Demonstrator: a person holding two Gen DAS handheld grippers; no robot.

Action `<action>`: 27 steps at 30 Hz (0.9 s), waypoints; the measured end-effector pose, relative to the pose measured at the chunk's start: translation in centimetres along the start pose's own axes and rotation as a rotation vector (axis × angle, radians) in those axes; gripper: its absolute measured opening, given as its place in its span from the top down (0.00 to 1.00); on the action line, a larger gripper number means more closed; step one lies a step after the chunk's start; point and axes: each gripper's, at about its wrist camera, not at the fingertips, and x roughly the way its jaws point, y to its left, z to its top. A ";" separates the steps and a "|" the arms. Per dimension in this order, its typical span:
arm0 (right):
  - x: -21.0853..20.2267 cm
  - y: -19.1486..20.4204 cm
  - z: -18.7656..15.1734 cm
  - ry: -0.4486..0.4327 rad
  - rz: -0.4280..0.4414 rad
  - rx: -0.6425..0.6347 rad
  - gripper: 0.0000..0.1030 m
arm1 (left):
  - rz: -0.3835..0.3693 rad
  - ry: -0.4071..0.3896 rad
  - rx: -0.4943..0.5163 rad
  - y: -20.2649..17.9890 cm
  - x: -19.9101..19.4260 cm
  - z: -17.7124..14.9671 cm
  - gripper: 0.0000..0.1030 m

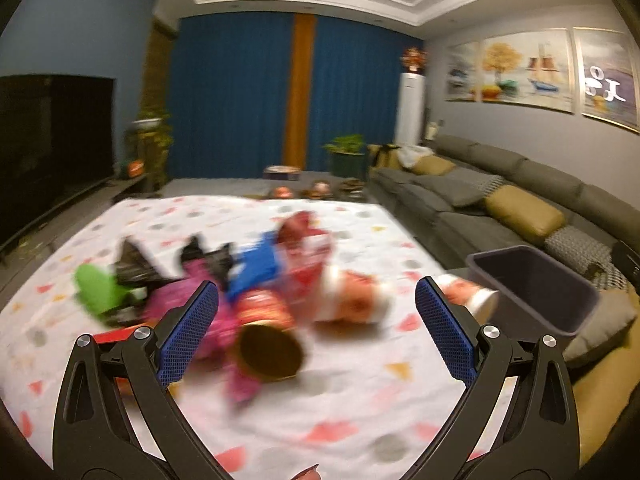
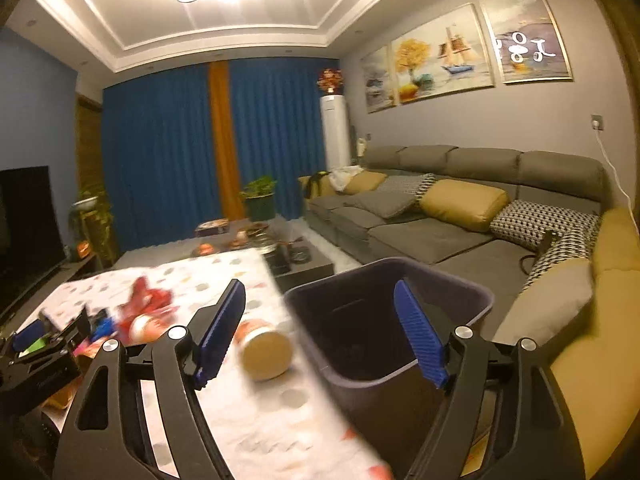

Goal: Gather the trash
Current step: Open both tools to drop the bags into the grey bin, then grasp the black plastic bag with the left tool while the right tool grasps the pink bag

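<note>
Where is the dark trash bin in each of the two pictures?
Left wrist view: the trash bin sits at the right edge, past the table, outside the open left gripper.
Right wrist view: it is low in the middle, between the open right gripper fingers.
Shared landmark: the orange curtain stripe.

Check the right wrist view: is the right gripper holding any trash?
No. The right gripper is open and empty, above the dark plastic bin.

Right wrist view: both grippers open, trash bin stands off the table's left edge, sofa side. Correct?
Not quite. In the right wrist view the trash bin stands off the right edge of the table, on the sofa side. Both the right gripper and the left gripper are open.
</note>
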 end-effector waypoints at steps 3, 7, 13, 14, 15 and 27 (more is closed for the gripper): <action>-0.9 2.8 -1.1 0.016 0.061 -0.033 0.26 | 0.043 0.008 -0.042 3.0 -1.1 -0.3 0.06; -1.4 6.5 -2.3 0.053 0.153 -0.062 0.26 | 0.112 0.011 -0.079 7.1 -2.9 -1.2 0.06; -1.8 12.7 -3.8 0.101 0.292 -0.115 0.26 | 0.193 0.013 -0.114 11.8 -4.3 -1.7 0.06; -1.7 13.6 -4.1 0.108 0.311 -0.121 0.26 | 0.203 0.010 -0.116 12.4 -4.5 -1.7 0.06; -1.6 14.7 -4.4 0.118 0.333 -0.131 0.26 | 0.217 0.004 -0.121 13.2 -4.8 -1.8 0.06; 1.4 24.2 -5.5 0.192 0.477 -0.193 0.30 | 0.280 -0.010 -0.151 19.2 -5.0 -1.3 0.06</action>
